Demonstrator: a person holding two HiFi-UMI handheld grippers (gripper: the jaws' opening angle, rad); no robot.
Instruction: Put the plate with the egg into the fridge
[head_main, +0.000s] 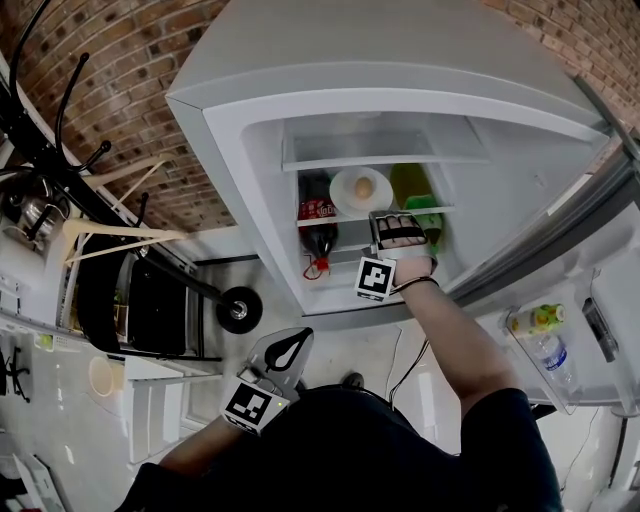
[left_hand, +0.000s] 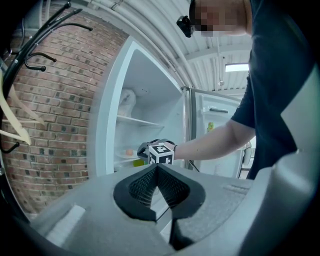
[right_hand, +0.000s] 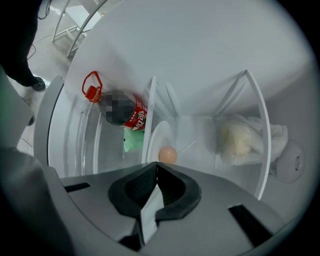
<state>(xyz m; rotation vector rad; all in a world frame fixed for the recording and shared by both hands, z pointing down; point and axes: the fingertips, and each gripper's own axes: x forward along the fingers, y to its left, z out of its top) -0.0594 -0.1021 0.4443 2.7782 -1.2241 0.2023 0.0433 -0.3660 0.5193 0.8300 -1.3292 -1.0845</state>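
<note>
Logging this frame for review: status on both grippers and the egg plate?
Left gripper shut, empty, low. Right gripper shut, just short of plate. Plate with egg sits on fridge shelf. Nothing blocking.

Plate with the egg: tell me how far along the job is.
Done: the plate with the egg sits on a fridge shelf. In hand: the right gripper, jaws shut, is at its near rim; the left gripper hangs shut and empty. Left: pull the right gripper out; the door is open.
</note>
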